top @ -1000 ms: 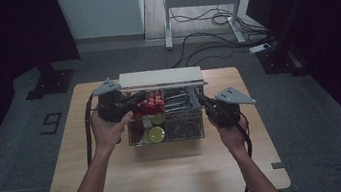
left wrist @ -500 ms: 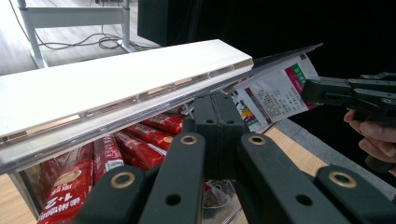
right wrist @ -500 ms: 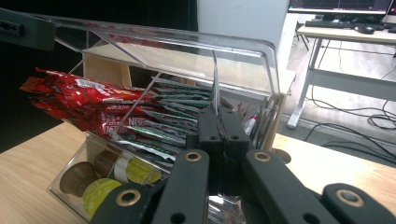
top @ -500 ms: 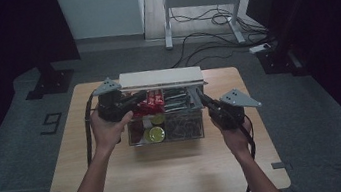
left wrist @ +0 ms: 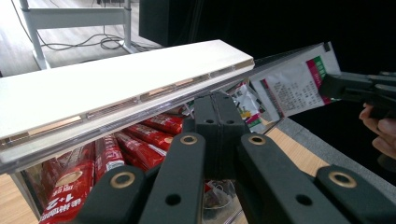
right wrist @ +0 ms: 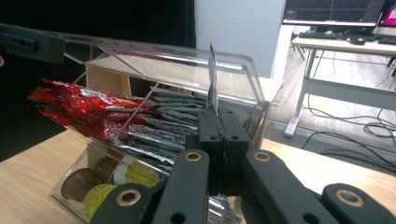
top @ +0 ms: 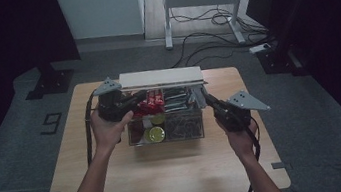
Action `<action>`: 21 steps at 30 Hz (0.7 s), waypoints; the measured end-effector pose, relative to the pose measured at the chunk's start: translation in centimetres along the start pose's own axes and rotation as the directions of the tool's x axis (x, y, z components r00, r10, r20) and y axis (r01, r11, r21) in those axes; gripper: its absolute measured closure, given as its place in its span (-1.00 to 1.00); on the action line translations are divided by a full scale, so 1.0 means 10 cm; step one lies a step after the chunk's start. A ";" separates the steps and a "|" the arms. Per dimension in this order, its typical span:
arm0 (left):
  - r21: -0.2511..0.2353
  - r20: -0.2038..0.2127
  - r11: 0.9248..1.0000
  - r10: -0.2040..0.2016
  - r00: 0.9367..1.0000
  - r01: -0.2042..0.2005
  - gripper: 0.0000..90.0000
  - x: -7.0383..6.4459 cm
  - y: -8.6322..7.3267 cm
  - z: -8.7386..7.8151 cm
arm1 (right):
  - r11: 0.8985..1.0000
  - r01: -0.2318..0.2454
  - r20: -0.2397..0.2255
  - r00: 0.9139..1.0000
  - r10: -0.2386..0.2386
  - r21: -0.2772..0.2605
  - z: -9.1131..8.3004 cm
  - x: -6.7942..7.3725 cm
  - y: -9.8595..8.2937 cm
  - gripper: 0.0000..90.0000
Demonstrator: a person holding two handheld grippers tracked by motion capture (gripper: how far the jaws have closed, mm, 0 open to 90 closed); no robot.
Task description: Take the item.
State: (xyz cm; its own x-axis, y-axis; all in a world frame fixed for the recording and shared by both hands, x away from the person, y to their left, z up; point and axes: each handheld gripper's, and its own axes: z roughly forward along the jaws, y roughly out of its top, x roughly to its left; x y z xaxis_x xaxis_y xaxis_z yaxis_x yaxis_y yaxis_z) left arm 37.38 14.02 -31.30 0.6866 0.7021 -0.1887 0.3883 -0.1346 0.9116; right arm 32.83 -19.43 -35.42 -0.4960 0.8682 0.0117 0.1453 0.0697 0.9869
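A clear plastic organiser box stands mid-table, its white-topped clear lid raised. My left gripper is shut on the lid's clear edge at the box's left side and holds it up. Red sachets and green-and-white ones fill the upper shelf. Round capsules lie below them. My right gripper is shut on a thin white packet, upright at the box's right end under the lid.
The wooden table has bare room in front of and beside the box. Behind it are a desk frame and floor cables. A black stand base sits at the left, beyond the table.
My right gripper has drawn slightly back and to the right with the packet. The left gripper and the lid have stayed put.
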 end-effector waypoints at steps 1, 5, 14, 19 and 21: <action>0.000 -0.001 1.000 0.001 1.000 -0.001 1.00 0.00 0.00 0.00 | 1.000 0.000 0.003 1.000 0.000 -0.008 -0.03 -0.01 0.01 0.98; 0.002 0.000 1.000 0.002 1.000 -0.002 1.00 0.00 0.00 0.00 | 1.000 -0.001 0.010 1.000 0.001 -0.017 -0.08 -0.03 0.01 0.98; 0.004 0.001 1.000 0.002 1.000 -0.002 1.00 0.00 -0.01 0.00 | 1.000 -0.008 0.020 1.000 0.008 -0.026 -0.16 -0.08 -0.01 0.98; 0.004 0.001 1.000 0.001 1.000 -0.001 1.00 0.00 -0.01 0.00 | 0.999 -0.014 0.027 1.000 0.014 -0.031 -0.22 -0.12 -0.04 0.98; 0.003 0.001 1.000 -0.001 1.000 0.001 1.00 0.00 -0.01 0.00 | 0.999 -0.016 0.031 0.999 0.017 -0.035 -0.25 -0.13 -0.04 0.98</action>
State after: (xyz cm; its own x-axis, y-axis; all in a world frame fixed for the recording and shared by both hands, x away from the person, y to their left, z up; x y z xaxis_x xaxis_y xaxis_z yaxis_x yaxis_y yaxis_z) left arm 37.33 14.03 -31.37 0.6868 0.7014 -0.1904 0.3911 -0.1358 0.9102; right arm 31.34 -21.82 -35.46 -0.4666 0.8841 0.0236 0.1233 0.0385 0.9916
